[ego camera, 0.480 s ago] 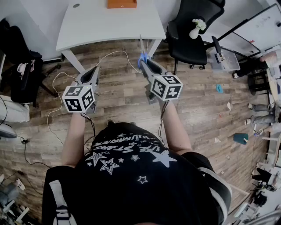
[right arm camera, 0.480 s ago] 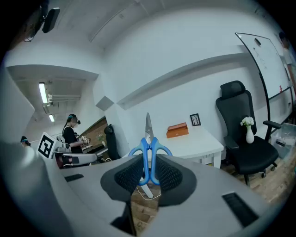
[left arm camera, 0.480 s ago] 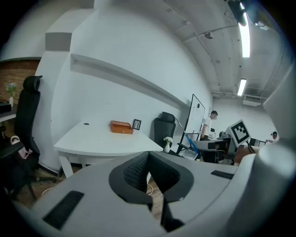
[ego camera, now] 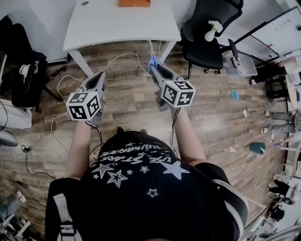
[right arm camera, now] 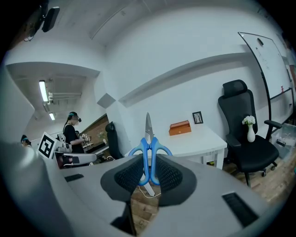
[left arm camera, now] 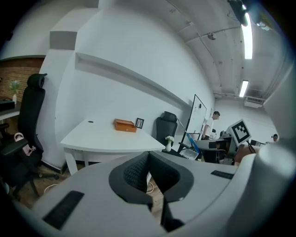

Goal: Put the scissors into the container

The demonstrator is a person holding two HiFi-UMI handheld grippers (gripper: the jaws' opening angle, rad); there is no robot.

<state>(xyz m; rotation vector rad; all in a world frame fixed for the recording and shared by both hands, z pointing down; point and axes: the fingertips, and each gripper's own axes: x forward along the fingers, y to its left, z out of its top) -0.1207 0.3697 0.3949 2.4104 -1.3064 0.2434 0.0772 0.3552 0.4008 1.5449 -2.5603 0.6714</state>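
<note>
Blue-handled scissors [right arm camera: 149, 150] stand blade-up between the pads of my right gripper [right arm camera: 149, 175], which is shut on their handles; in the head view the scissors [ego camera: 152, 57] poke past my right gripper [ego camera: 155, 66] toward the white table [ego camera: 108, 28]. An orange container [ego camera: 134, 3] lies at the table's far edge; the same orange container [right arm camera: 180, 127] is small and distant in the right gripper view, and the orange container [left arm camera: 125, 125] also appears in the left gripper view. My left gripper [left arm camera: 148, 172] is shut with nothing in it, held over the wood floor as seen by my left gripper [ego camera: 98, 77] in the head view.
A black office chair [ego camera: 207, 33] with a white vase [ego camera: 209, 32] on its seat stands right of the table. Cables [ego camera: 61, 108] trail across the wood floor. Another dark chair [ego camera: 23, 70] sits at the left. People stand far off by a whiteboard [left arm camera: 196, 118].
The view has shifted slightly; the table and container sit a touch further right and up in the frame. Both grippers keep their places and states.
</note>
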